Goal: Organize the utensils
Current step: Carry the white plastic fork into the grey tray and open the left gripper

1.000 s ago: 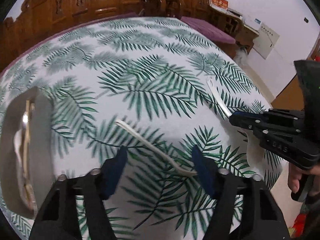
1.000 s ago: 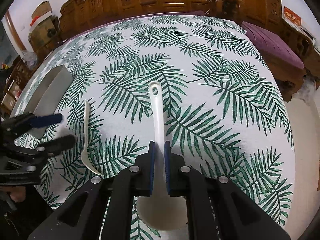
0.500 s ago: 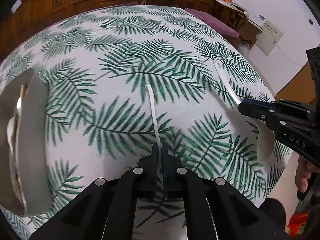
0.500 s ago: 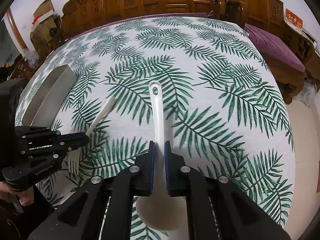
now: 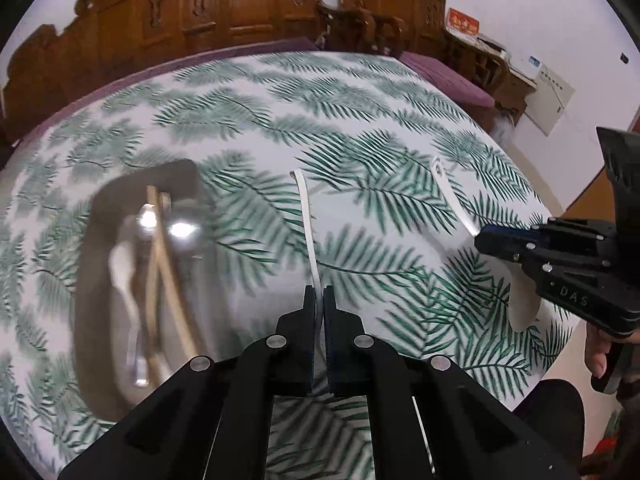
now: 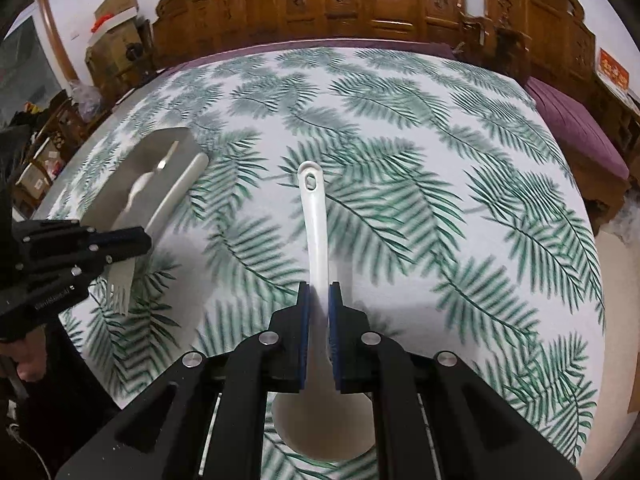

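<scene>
The table [image 6: 400, 208], covered with a cloth of green palm leaves, fills both views. On its left side lies a metal tray [image 5: 120, 368]; I see in it some chopsticks, a metal spoon and a white spoon.

My right gripper [image 6: 318, 296] is clenched on the handle of a white ladle [image 6: 314, 216]. Its wide bowl is near me, under the fingers, and the end with the hole points far. My left gripper [image 5: 319, 300] is clenched on a white fork [image 5: 306, 216], taken close to its prongs, so the thin handle points far, toward the right edge of the tray.

I judge that both utensils are light, stiff plastic. They will not bend much, but the smooth surface can slip or turn between the pads. The ladle is heavier at the bowl, so holding it at the low part of the handle, as now, seems good. The fork is narrow, and I would keep it in the middle of the pads.
</scene>
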`<action>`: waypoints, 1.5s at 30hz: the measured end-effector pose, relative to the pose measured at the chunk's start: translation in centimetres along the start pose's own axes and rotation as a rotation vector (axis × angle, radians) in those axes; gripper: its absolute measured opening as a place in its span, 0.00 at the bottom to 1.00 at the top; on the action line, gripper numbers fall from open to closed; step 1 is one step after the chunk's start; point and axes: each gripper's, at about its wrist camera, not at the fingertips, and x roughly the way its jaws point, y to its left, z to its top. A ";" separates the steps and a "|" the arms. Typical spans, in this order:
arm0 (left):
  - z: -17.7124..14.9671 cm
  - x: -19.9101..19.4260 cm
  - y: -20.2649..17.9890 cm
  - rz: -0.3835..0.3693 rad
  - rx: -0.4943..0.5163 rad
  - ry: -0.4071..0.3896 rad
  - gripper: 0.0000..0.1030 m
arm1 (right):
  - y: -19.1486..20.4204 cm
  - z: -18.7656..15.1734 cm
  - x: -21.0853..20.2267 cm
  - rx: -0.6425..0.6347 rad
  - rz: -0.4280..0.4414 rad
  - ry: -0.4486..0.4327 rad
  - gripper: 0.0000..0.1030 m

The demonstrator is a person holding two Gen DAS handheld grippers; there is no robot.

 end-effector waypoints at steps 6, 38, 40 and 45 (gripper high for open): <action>0.0 -2.5 3.7 0.038 -0.024 -0.042 0.03 | 3.2 1.6 0.4 -0.035 0.033 -0.010 0.11; -2.0 -2.8 14.0 0.121 -0.125 -0.051 0.29 | 13.9 7.9 1.8 -0.100 0.179 -0.058 0.11; -2.2 -3.7 14.6 0.128 -0.123 -0.062 0.30 | 14.7 8.4 2.0 -0.103 0.188 -0.061 0.11; -2.5 -5.3 16.0 0.146 -0.126 -0.079 0.34 | 17.1 10.0 2.9 -0.109 0.221 -0.064 0.11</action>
